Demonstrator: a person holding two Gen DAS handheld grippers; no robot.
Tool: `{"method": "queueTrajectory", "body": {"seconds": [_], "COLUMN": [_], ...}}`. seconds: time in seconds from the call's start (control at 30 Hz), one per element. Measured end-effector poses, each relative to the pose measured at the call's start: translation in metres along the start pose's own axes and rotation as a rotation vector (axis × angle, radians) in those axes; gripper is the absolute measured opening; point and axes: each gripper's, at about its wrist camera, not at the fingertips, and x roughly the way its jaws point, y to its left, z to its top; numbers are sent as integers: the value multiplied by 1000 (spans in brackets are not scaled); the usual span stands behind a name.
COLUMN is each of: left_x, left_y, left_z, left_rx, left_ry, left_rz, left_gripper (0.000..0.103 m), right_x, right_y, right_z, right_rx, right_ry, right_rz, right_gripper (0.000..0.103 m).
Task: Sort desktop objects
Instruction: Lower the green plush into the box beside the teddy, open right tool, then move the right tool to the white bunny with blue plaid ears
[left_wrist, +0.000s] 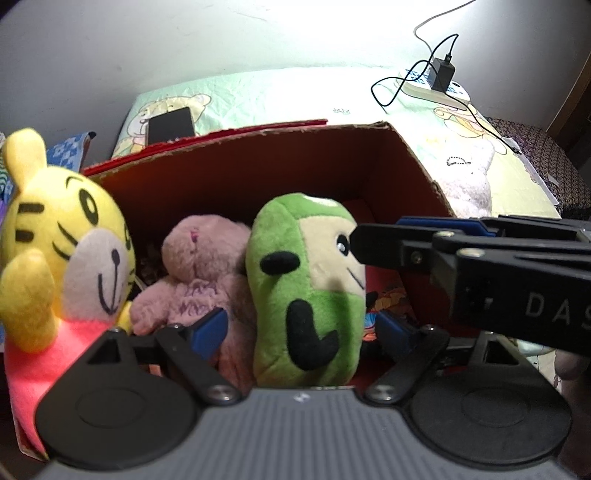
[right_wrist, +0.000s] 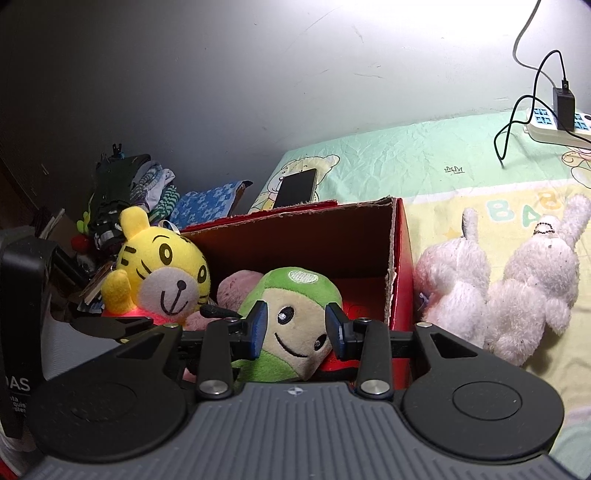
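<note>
Right wrist view is showing my right tool (right_wrist: 296, 328) clamping the green plush (right_wrist: 291, 325) inside the red box (right_wrist: 400, 258), beside the yellow tiger (right_wrist: 162, 273) and pink plush (right_wrist: 232, 286). My left tool (left_wrist: 301, 328) is standing apart, gripping nothing. Two white rabbits (right_wrist: 498, 291) are waiting on the bed.

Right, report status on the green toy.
Right gripper shut on green toy over red box. Left gripper open around it. Pink toy crowds alongside.

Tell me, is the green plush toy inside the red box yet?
Inside: the green plush toy stands upright within the red box walls, beside the pink plush.
</note>
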Motion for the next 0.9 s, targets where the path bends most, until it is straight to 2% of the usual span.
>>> {"method": "queueTrajectory", "body": {"seconds": [0.13,0.2,0.5,0.9], "left_x": [-2,-2,-14,-33], "left_y": [0,1,-2,-10], "left_z": [-1,-2,-7,-15], "left_rx": [-18,-31,-62,-112], "left_ry": [1,4,-8,-35], "left_rz": [23,39,106,210], "left_gripper": [88,88,88,89], "right_x": [-3,-5,-18,-39], "right_y": [3,5,3,-3], "right_z": [-2,-3,-8,-17], "right_rx": [-11,-15,-1,28], "right_ry": [0,0,-15,-26], "right_rz": [10,18,18,58], "right_gripper": [37,33,33,33]}}
